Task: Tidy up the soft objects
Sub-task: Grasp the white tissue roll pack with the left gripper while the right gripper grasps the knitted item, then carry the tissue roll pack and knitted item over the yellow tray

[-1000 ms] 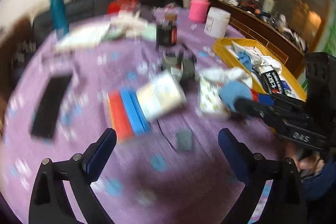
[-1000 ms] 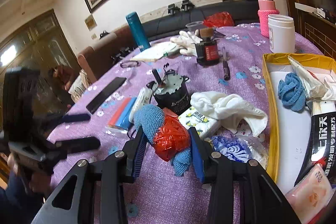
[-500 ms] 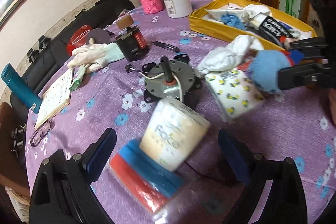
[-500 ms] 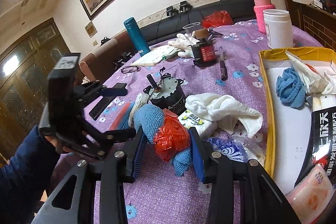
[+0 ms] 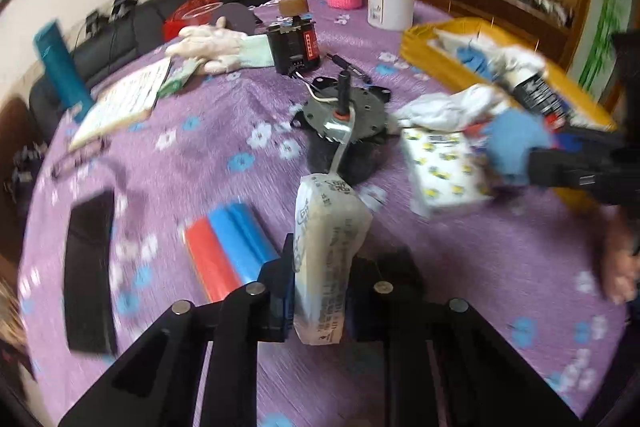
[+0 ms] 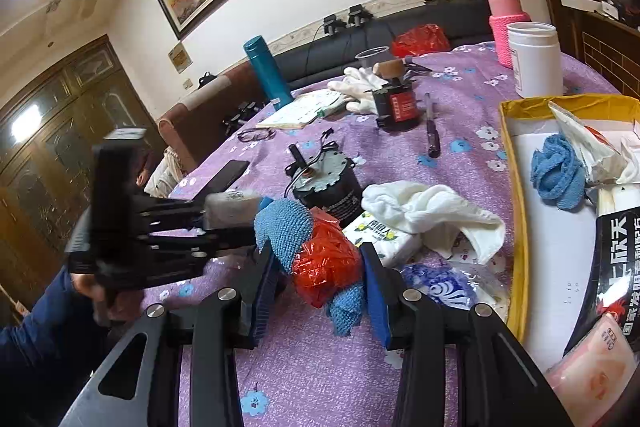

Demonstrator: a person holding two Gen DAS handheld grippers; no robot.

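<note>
My left gripper (image 5: 320,267) has its jaws closing on a cream tissue pack (image 5: 326,247), and the pads press its sides. The pack stands on edge just above the purple tablecloth (image 5: 460,287). From the right wrist view the same pack (image 6: 232,205) shows at the left gripper's tips. My right gripper (image 6: 320,263) is shut on a bundle of blue knitted cloth (image 6: 284,227) and red plastic bag (image 6: 326,259), held over the table. A white cloth (image 6: 424,211) and a flowered tissue pack (image 6: 380,231) lie beside the yellow tray (image 6: 516,211).
A black motor (image 5: 344,123) stands just beyond the held pack. Red and blue rolls (image 5: 228,251) and a black phone (image 5: 88,275) lie to the left. The tray holds a blue cloth (image 6: 556,171) and packets. White gloves (image 5: 212,47), a jar (image 5: 390,5) and bottles sit farther back.
My left gripper swung over the table, dropped toward the cream tissue pack and closed on it; it was wide open before. The right gripper held still with its bundle.
</note>
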